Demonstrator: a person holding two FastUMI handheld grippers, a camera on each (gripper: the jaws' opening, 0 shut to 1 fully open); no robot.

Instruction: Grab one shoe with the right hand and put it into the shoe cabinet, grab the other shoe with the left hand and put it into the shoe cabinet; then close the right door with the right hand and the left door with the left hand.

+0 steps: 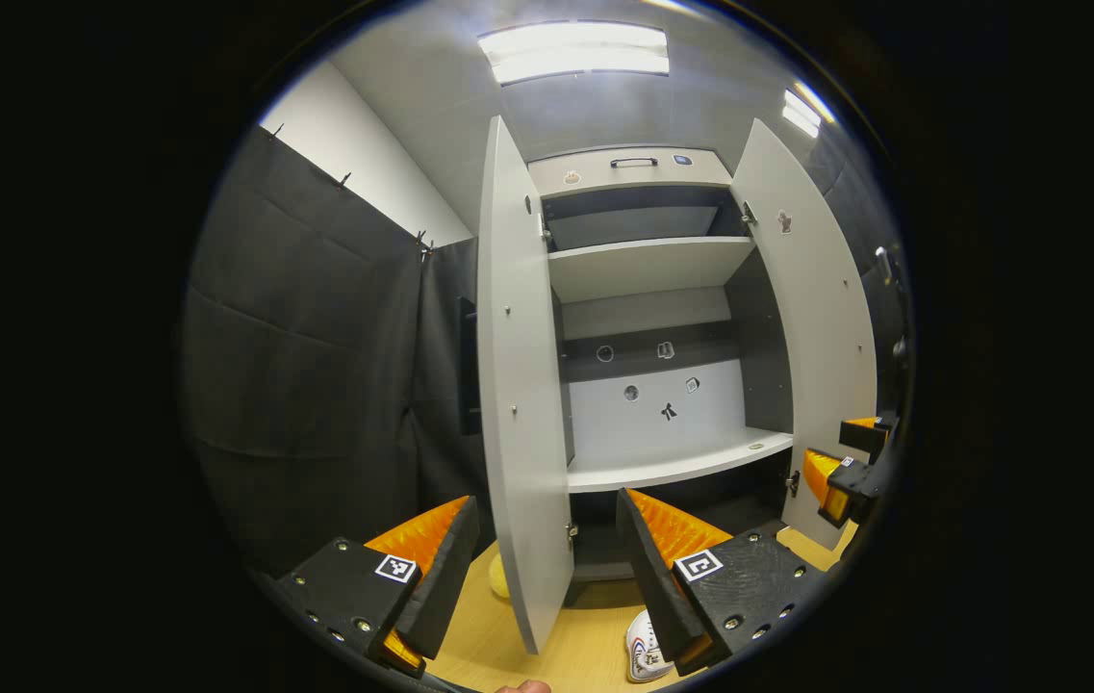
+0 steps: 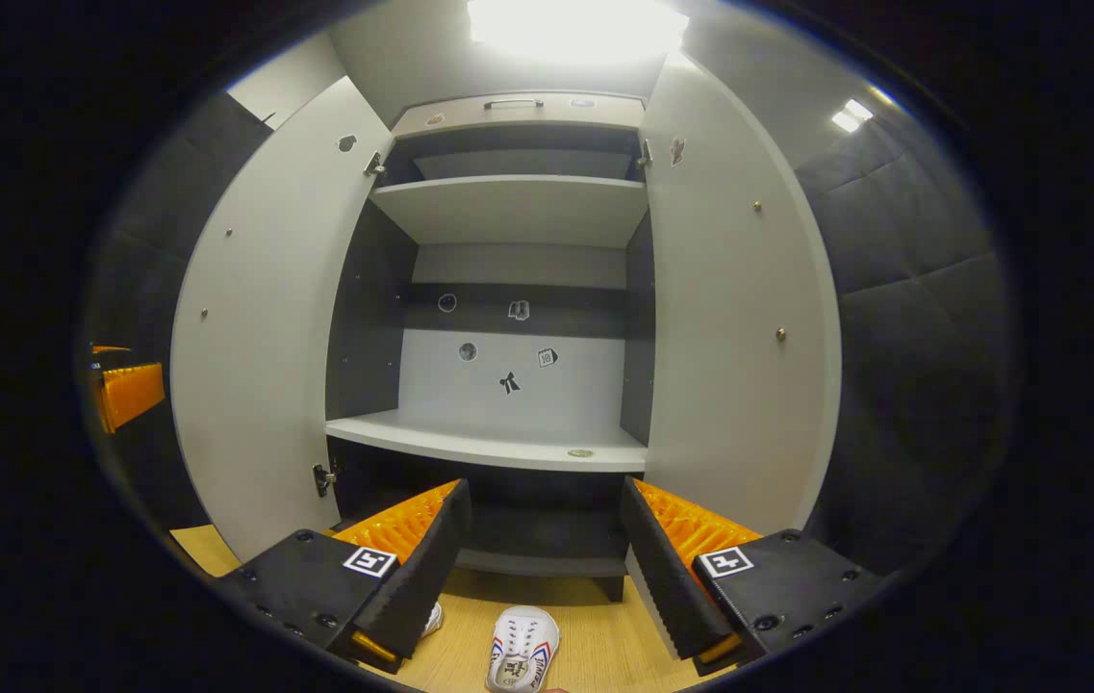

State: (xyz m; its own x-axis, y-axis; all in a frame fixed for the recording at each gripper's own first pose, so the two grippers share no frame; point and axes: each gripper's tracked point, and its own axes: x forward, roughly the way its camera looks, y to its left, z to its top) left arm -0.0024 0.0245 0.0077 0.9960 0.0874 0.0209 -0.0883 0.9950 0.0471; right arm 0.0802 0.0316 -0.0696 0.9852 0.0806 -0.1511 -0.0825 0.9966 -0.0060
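Observation:
The grey shoe cabinet (image 2: 508, 207) stands ahead with its left door (image 2: 258, 318) and right door (image 2: 739, 327) swung wide. On the wooden floor in front lies a white shoe (image 2: 522, 650) with red and blue stripes, toe toward the cabinet. A second white shoe (image 2: 431, 618) peeks out from behind one finger. My right gripper (image 2: 544, 500) hangs open above them, holding nothing. In the left gripper view my left gripper (image 1: 547, 505) is open and empty, astride the edge of the left door (image 1: 520, 385), and a white shoe (image 1: 648, 650) shows low beside its finger.
Inside, a lower shelf (image 2: 489, 443) and an upper shelf (image 2: 508, 207) are bare, with a dark bottom compartment (image 2: 537, 534) below. A pale yellow object (image 1: 499, 577) lies on the floor (image 1: 547, 645) by the left door. Black cloth walls close in on both sides.

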